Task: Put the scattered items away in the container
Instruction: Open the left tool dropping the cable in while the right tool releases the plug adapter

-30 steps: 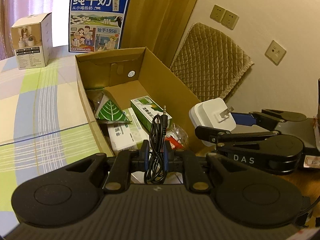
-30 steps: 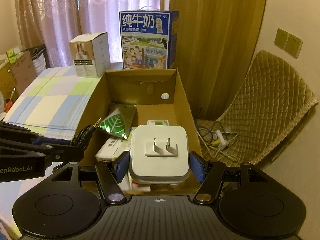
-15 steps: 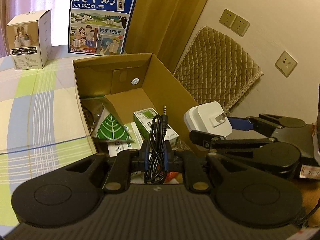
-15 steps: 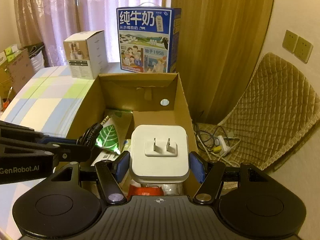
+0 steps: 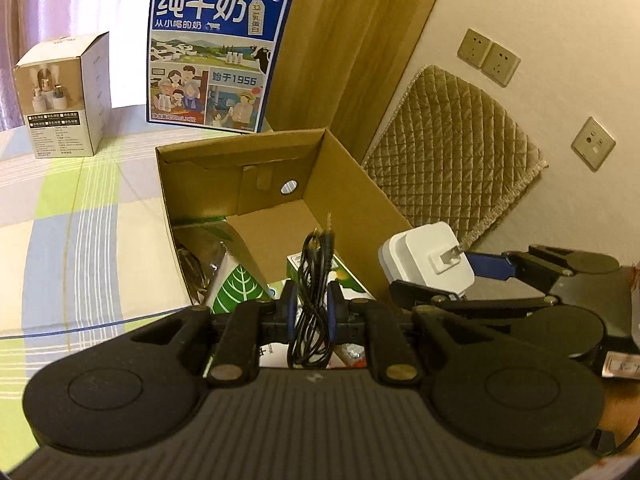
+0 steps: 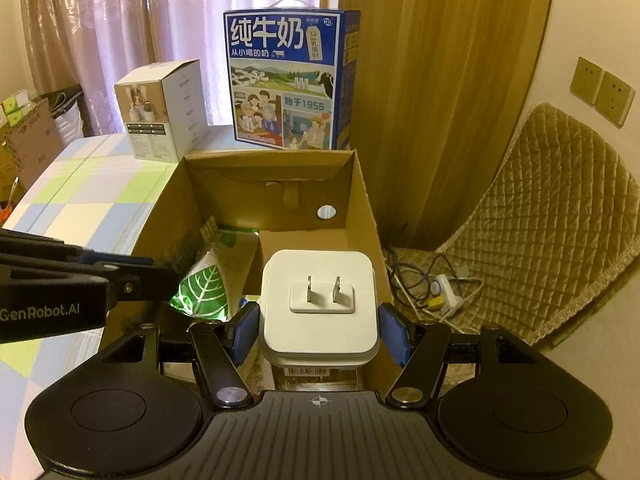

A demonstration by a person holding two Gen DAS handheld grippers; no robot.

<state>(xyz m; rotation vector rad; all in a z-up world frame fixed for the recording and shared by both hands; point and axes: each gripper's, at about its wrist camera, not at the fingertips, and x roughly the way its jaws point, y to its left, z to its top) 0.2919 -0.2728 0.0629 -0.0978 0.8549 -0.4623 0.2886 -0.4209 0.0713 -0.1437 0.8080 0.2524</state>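
Observation:
An open cardboard box point(image 5: 352, 176) point(image 6: 364, 196) stands on the table and holds a green leaf packet point(image 5: 236, 292) point(image 6: 204, 292), a green-white carton point(image 5: 348, 280) and other small packs. My left gripper point(image 5: 312, 304) is shut on a coiled black audio cable point(image 5: 314, 280) above the box's near end. My right gripper point(image 6: 320, 330) is shut on a white plug adapter point(image 6: 320, 304), prongs up, above the box's near right side; the adapter also shows in the left wrist view point(image 5: 428, 264). The left gripper's arm point(image 6: 60, 280) enters the right wrist view from the left.
A blue milk carton case point(image 5: 216, 56) point(image 6: 288, 80) and a white product box point(image 5: 64, 96) point(image 6: 164, 108) stand behind the cardboard box on the checked tablecloth point(image 5: 60, 240). A quilted chair point(image 6: 540, 220) and floor cables point(image 6: 432, 288) lie to the right.
Both grippers have moved forward over the box while holding their items. The box now looks closer and lower in both views.

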